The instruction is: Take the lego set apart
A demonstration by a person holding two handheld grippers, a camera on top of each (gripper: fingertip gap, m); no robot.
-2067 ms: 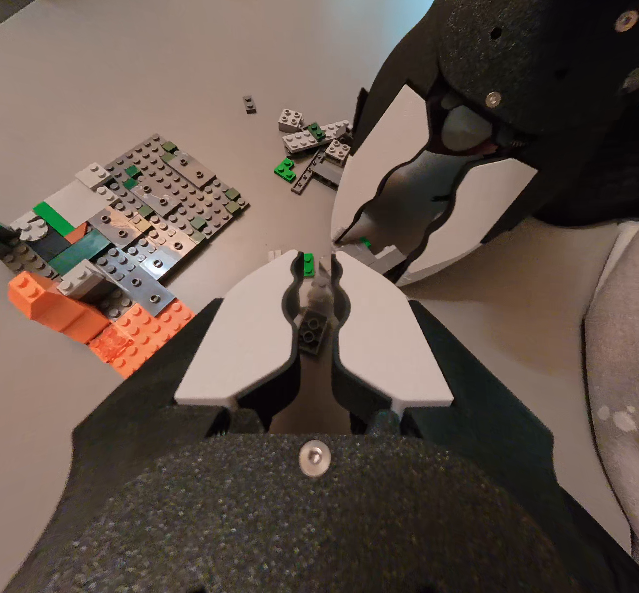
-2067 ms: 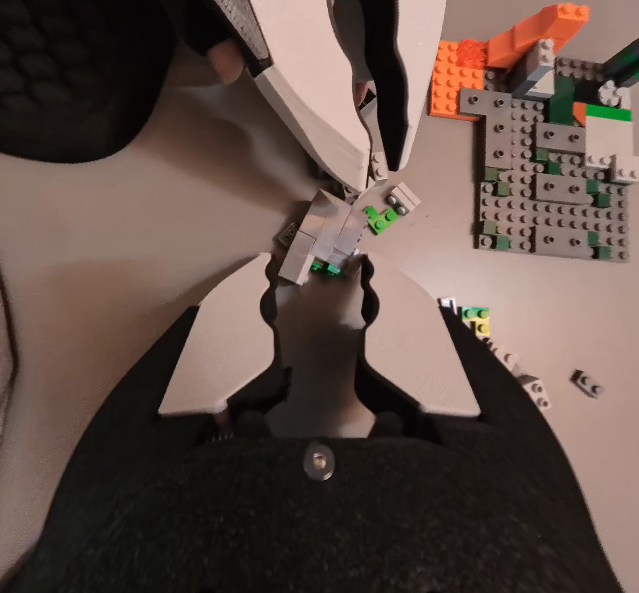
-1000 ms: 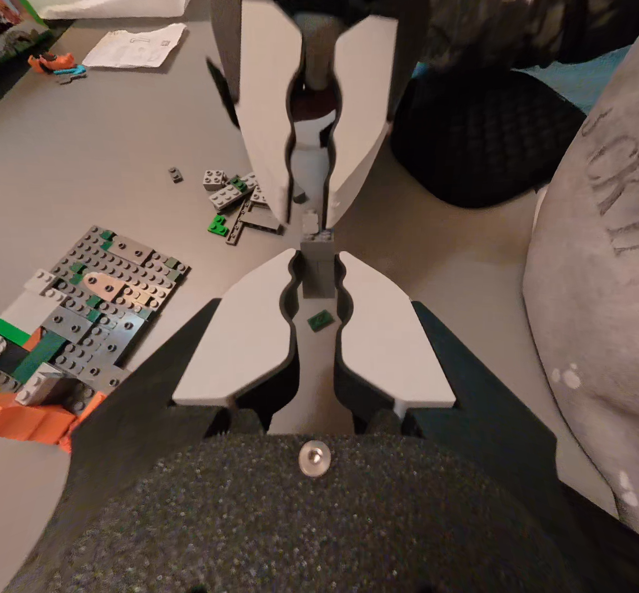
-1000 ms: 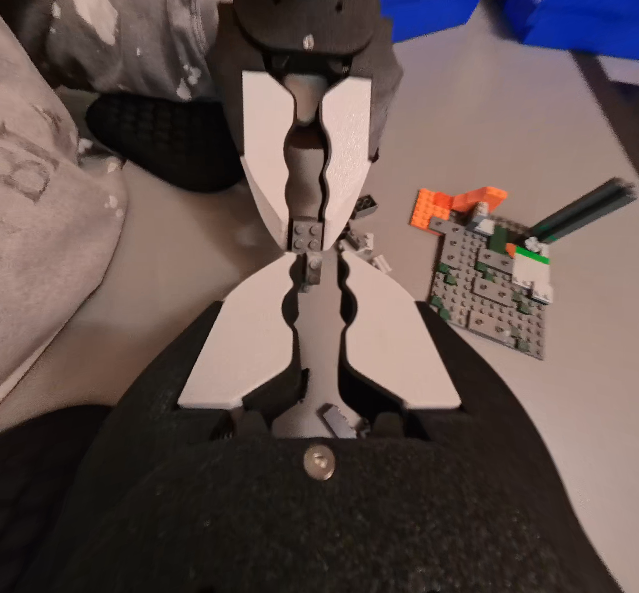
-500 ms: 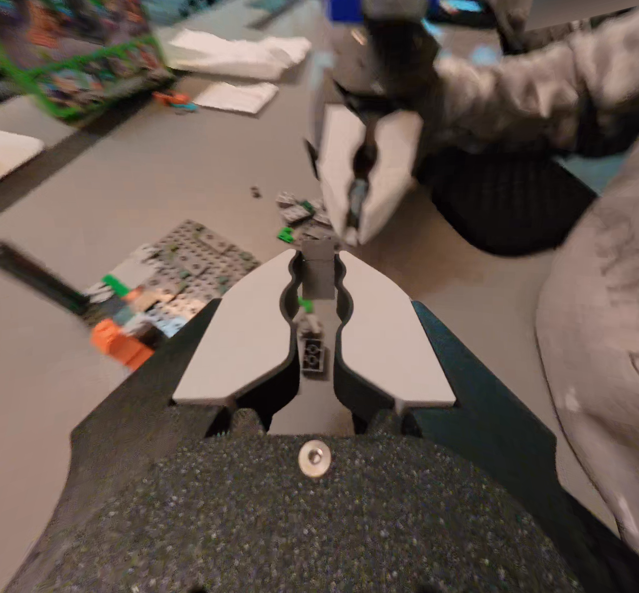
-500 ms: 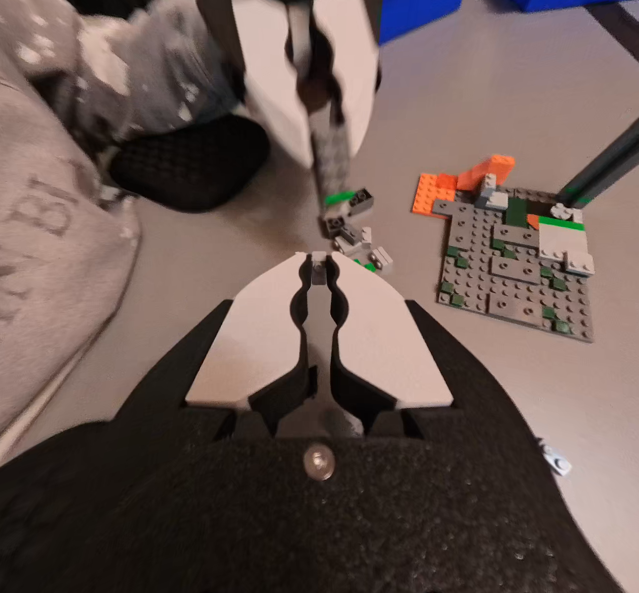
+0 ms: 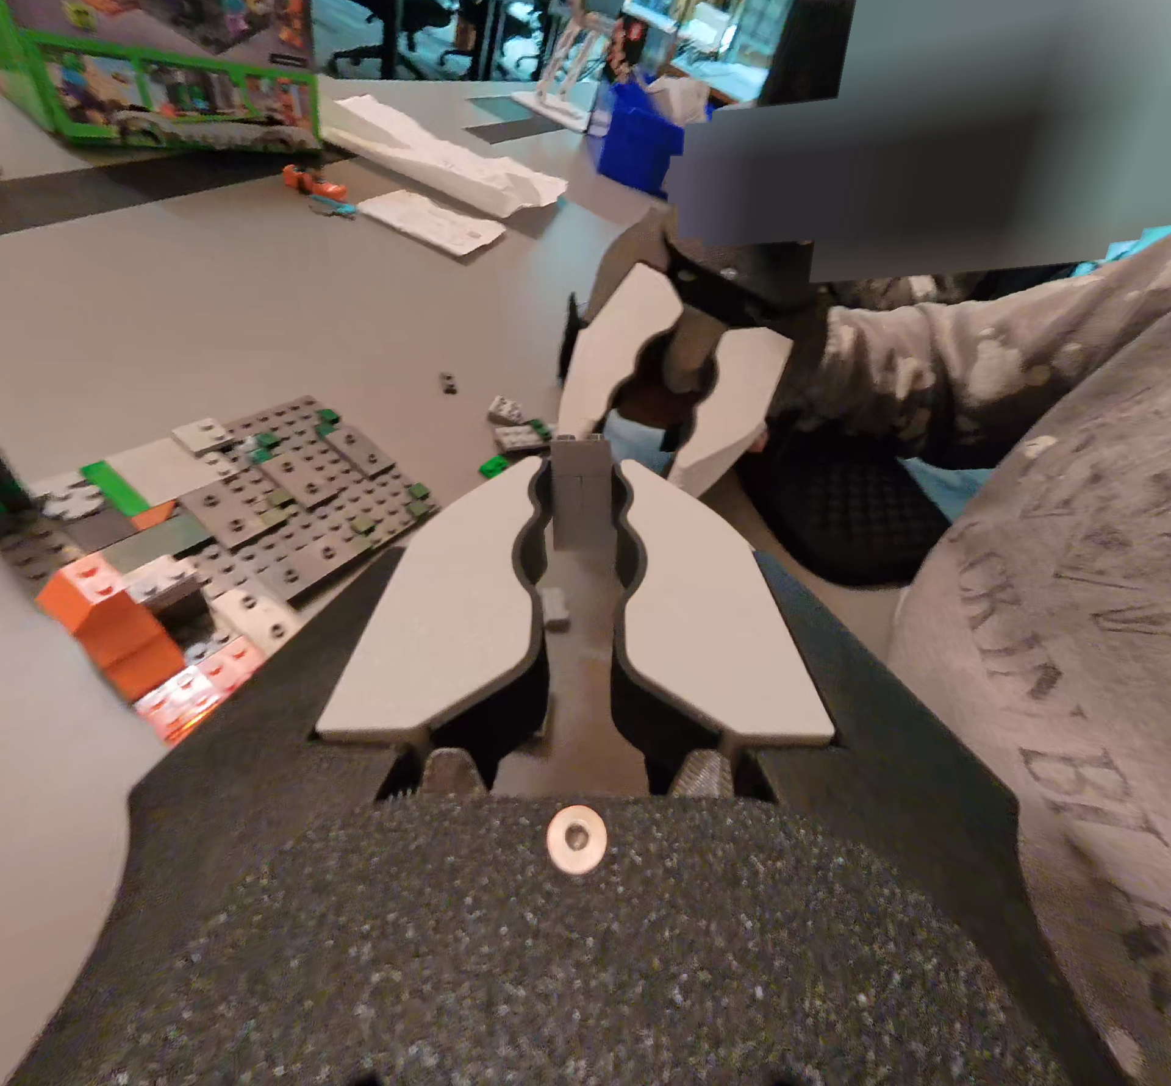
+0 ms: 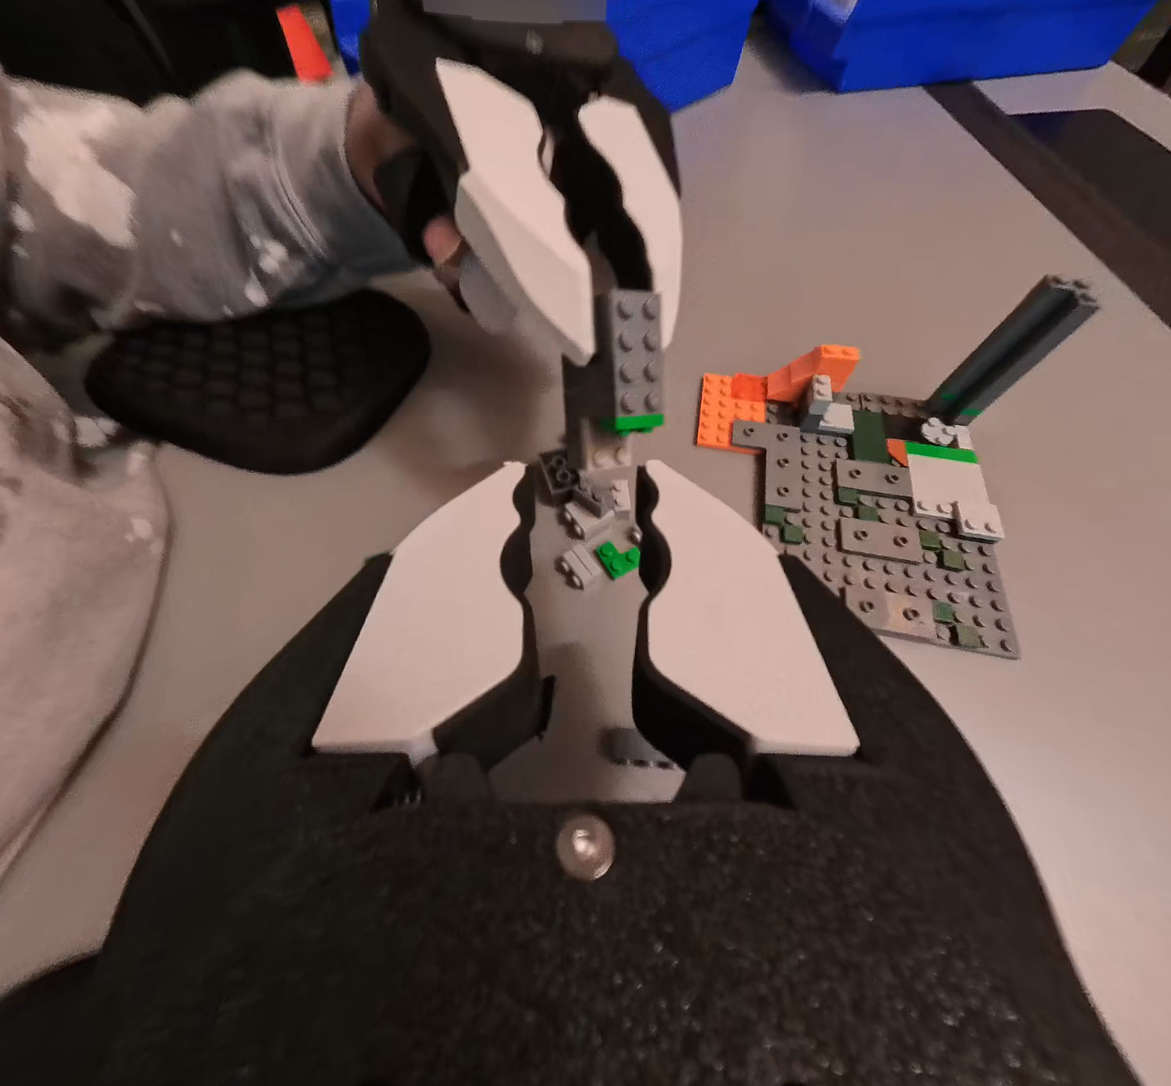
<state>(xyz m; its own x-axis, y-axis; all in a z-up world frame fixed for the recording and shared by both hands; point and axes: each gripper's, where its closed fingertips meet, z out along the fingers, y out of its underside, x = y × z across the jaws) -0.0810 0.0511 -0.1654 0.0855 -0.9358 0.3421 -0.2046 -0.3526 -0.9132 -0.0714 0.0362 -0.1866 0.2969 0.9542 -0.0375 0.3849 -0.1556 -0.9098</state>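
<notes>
The left gripper (image 7: 578, 473) pinches a grey brick stack (image 8: 630, 368) lifted above the bench (image 7: 266, 321), its long axis hanging down. The right gripper (image 8: 580, 473), spread and empty, faces it from just below, over loose bricks (image 8: 599, 549); the baseplate (image 8: 887, 549) lies towards the bench's far side.

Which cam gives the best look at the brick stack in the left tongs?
Right wrist view: the stack hangs side-on from the left tongs, studs and green layer visible. Left wrist view shows only its grey end between the fingers.
</notes>
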